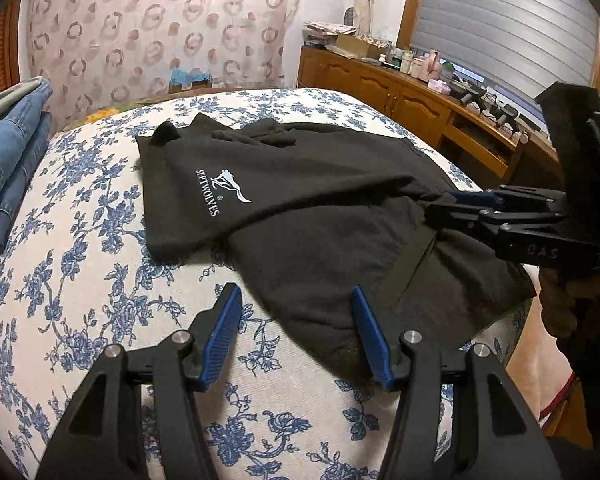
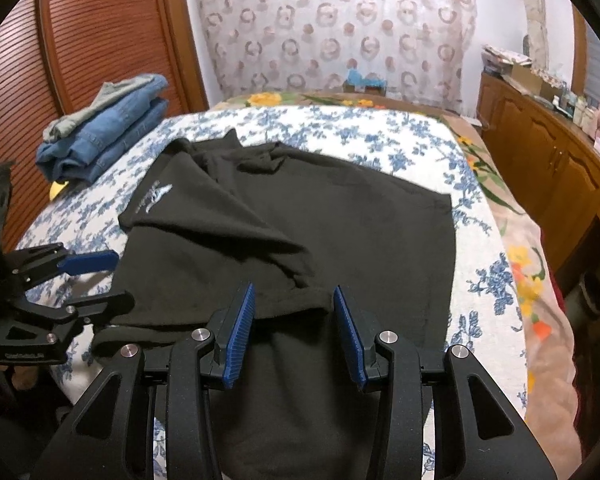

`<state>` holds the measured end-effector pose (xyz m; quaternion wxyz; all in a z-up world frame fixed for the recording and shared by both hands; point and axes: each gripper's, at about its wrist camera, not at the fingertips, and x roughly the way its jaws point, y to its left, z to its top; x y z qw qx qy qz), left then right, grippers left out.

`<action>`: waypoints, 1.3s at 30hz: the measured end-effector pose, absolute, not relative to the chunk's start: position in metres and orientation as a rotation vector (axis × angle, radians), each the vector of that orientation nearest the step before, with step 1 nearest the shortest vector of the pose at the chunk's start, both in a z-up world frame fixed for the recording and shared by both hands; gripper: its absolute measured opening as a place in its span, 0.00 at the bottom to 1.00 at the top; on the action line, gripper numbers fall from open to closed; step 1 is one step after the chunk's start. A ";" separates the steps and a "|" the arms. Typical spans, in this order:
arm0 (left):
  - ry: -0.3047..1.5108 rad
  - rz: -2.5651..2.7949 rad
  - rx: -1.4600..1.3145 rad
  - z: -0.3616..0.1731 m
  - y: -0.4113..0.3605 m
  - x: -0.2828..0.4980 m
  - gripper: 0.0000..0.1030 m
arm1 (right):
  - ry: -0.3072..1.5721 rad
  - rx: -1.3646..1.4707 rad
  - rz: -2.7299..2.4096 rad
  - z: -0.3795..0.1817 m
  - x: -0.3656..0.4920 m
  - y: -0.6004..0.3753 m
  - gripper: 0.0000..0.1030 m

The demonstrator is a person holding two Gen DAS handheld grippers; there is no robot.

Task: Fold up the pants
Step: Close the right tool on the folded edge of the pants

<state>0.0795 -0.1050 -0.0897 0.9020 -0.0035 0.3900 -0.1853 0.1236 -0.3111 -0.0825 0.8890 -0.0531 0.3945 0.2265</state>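
Both wrist cameras ride close above the bed, angled down along their fingers: left from the near-left corner, right from the near edge. Both share the black pants.

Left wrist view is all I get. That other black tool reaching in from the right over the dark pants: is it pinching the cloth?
Observer: No. The right wrist view shows the right gripper open. Its blue pads sit on either side of a raised fold of the pants and are not pressing it.
Operator: And the jeans at my left edge, is anything by them?
Observer: A small yellow thing pokes out at the bottom of the jeans pile.
Operator: What covers the bed's right side?
Observer: A peach blanket with orange and yellow flowers hangs over it.
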 end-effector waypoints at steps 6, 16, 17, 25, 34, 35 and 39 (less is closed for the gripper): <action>0.802 -0.381 -0.002 -0.088 -0.106 0.078 0.55 | 0.846 -0.068 0.482 -0.086 0.128 -0.315 0.38; 0.752 -0.339 -0.001 -0.077 -0.099 0.073 0.55 | 0.727 -0.067 0.533 -0.056 0.102 -0.312 0.03; 0.749 -0.339 -0.003 -0.076 -0.099 0.073 0.55 | 0.700 -0.062 0.542 -0.047 0.095 -0.313 0.03; 0.722 -0.367 -0.015 -0.072 -0.097 0.068 0.55 | 0.636 -0.025 0.493 -0.025 0.063 -0.338 0.03; 0.727 -0.387 -0.004 -0.072 -0.101 0.067 0.55 | 0.697 -0.039 0.421 -0.038 0.033 -0.365 0.03; 0.726 -0.388 -0.004 -0.072 -0.103 0.066 0.55 | 0.703 -0.041 0.417 -0.040 0.032 -0.366 0.03; 0.722 -0.408 -0.006 -0.071 -0.105 0.065 0.55 | 0.736 -0.046 0.401 -0.053 0.031 -0.368 0.03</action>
